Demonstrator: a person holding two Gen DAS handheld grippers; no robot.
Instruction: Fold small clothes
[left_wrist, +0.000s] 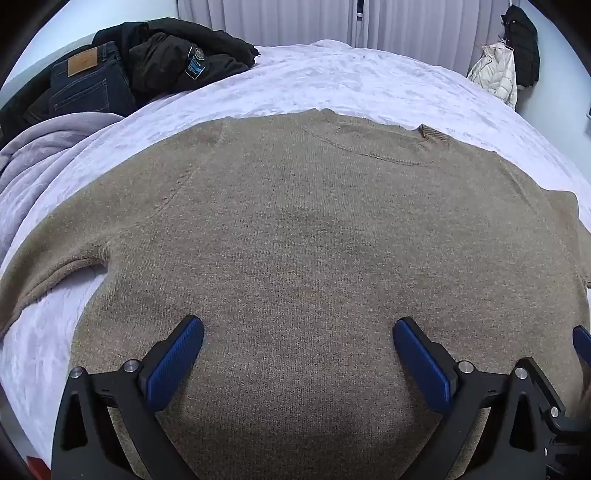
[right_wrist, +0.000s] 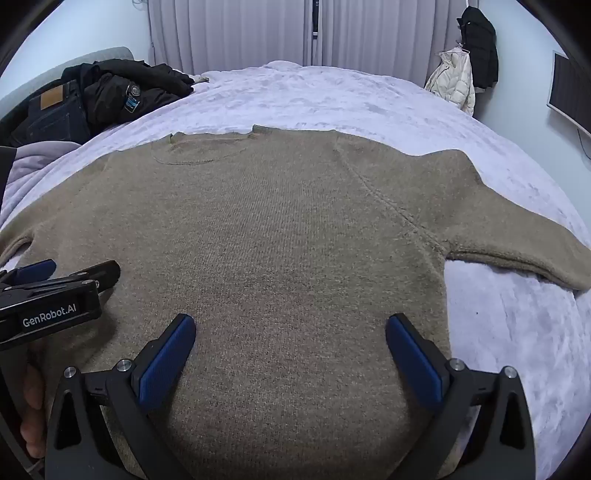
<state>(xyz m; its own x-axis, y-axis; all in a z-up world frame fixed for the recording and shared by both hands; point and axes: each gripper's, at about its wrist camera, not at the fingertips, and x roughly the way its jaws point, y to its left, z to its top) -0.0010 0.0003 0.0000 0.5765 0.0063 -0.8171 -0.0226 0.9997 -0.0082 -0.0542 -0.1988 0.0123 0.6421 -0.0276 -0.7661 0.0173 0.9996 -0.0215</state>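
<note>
A tan knit sweater (left_wrist: 295, 229) lies spread flat on the bed, collar at the far side, sleeves out to both sides; it also shows in the right wrist view (right_wrist: 280, 229). My left gripper (left_wrist: 298, 328) is open and empty, hovering over the sweater's lower body. My right gripper (right_wrist: 291, 321) is open and empty, over the lower body further right. The left gripper also appears from the side at the left edge of the right wrist view (right_wrist: 55, 273). The sweater's hem is hidden below both views.
The bed has a pale lilac cover (left_wrist: 351, 85). Dark jeans (left_wrist: 88, 85) and a black jacket (left_wrist: 177, 55) are piled at the far left. A grey blanket (left_wrist: 44, 147) lies left. Coats (right_wrist: 465, 66) hang at the far right wall. Curtains are behind the bed.
</note>
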